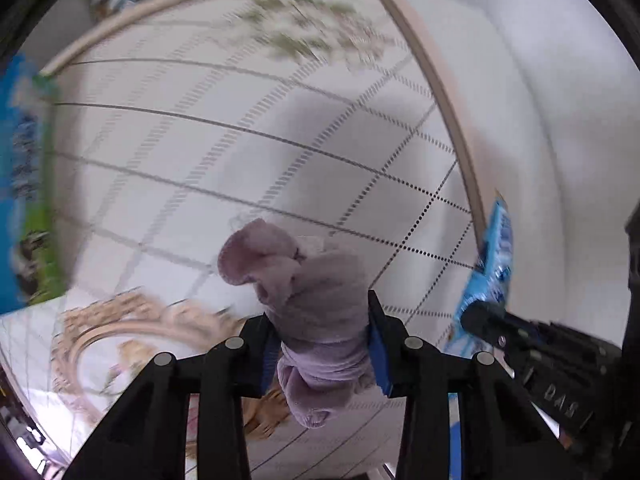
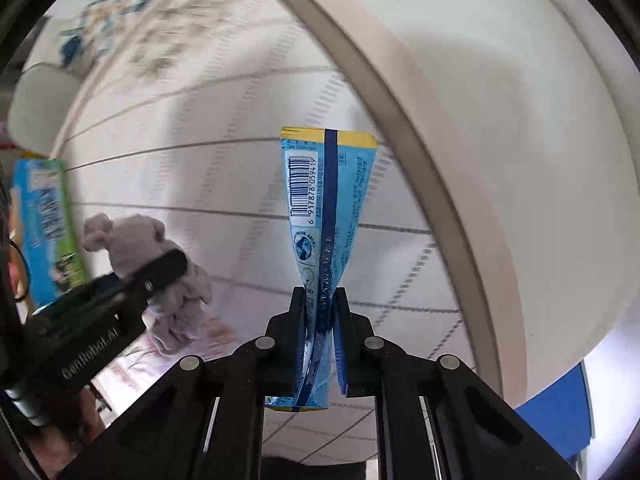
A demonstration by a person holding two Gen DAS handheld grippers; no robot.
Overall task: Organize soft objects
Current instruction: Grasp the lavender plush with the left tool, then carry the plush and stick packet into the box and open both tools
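Observation:
My left gripper [image 1: 320, 312] is shut on a lilac plush toy [image 1: 316, 304] and holds it above a white checked tablecloth [image 1: 240, 140]. The toy also shows at the left of the right wrist view [image 2: 136, 244], clamped in the left gripper [image 2: 160, 268]. My right gripper [image 2: 320, 300] is shut on a blue snack packet [image 2: 328, 200] with a barcode and a yellow top edge, held upright above the cloth. That packet shows at the right of the left wrist view [image 1: 492, 260], in the right gripper [image 1: 480, 312].
A blue and green box [image 1: 24, 184] stands at the left, also in the right wrist view [image 2: 44, 224]. The table's pale rim [image 1: 440, 92] curves along the right, with a white wall [image 2: 500, 80] beyond. A printed sheet with a ring pattern [image 1: 120, 332] lies below.

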